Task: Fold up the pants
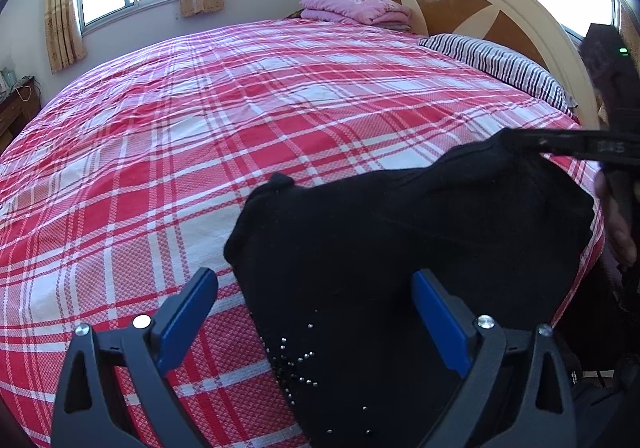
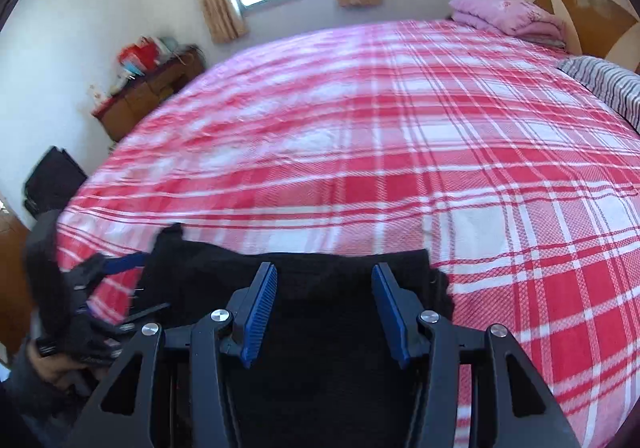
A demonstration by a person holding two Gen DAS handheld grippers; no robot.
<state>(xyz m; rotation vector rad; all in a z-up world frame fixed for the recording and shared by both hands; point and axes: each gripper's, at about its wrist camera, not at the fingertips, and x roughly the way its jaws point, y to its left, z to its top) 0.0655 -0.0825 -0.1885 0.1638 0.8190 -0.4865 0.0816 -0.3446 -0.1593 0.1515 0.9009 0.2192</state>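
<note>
Both tools hover spread and empty over the black pants (image 1: 380,248) at the bed's (image 1: 200,128) near edge: my left gripper (image 1: 316,312) straddles their left side, my right gripper (image 2: 324,308) the right, cloth running crosswise ahead.

Left gripper (image 1: 316,292) spread wide, blue pads (image 1: 188,312) clear of fabric, over black pants (image 1: 400,232) lying on the red plaid bedspread (image 1: 200,128). Right gripper (image 1: 520,142) reached in from the right at the pants' far edge; its state was unclear.
</note>
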